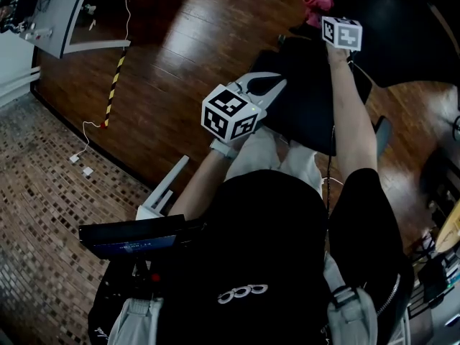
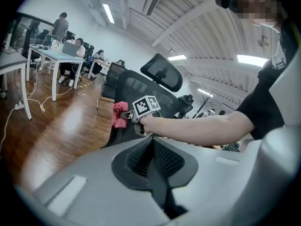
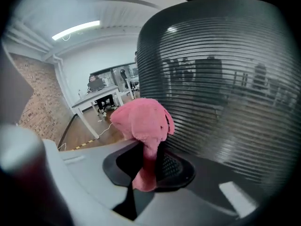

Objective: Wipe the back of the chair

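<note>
Two claws in play: the right claw (image 3: 149,160) is clamped on a pink cloth (image 3: 141,121), right up at the mesh chair back (image 3: 225,79); the left claw (image 2: 153,161) is closed on nothing, well short of it. Risk: the cloth is pinched by one tail, so a hard drag across the mesh could tug it free. Actual cloth-to-mesh contact is hard to tell.

No word or number can be read. The marker cube (image 1: 230,113) on the left gripper (image 1: 264,85) and the one on the right gripper (image 1: 317,20) bear black-and-white square patterns (codes, not letters). A white looped emblem (image 1: 243,293) sits on the person's black top. The print on the small screen (image 1: 133,244) is too blurred to read.
</note>
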A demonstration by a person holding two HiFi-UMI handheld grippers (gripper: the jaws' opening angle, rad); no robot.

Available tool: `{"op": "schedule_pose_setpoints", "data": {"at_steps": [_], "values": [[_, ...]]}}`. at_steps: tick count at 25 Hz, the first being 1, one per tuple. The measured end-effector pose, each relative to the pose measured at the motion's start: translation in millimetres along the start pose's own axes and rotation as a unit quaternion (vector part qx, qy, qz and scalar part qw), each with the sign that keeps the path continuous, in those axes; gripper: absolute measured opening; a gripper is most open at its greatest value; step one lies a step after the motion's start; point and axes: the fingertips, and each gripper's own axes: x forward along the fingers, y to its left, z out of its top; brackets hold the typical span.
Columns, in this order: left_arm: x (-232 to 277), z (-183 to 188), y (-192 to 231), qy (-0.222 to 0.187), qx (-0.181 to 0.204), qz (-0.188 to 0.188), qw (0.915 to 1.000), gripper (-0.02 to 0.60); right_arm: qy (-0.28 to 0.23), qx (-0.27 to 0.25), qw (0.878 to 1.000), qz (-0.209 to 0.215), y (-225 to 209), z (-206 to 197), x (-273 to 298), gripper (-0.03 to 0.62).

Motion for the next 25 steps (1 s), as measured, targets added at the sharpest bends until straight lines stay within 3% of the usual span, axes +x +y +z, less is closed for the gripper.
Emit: {"op": "schedule_pose_setpoints", "data": {"at_steps": [16, 25], "values": [[47, -6, -51, 0.033, 0.025, -0.019, 0.9990, -0.008, -0.007, 0.036, 0.998, -0.048, -100, -50, -74, 0.046], [76, -10, -84, 0.053, 0.041, -0.042, 0.9969, -0.008, -0.001, 0.074, 0.992, -0.106, -177, -92, -133, 0.046]]}}
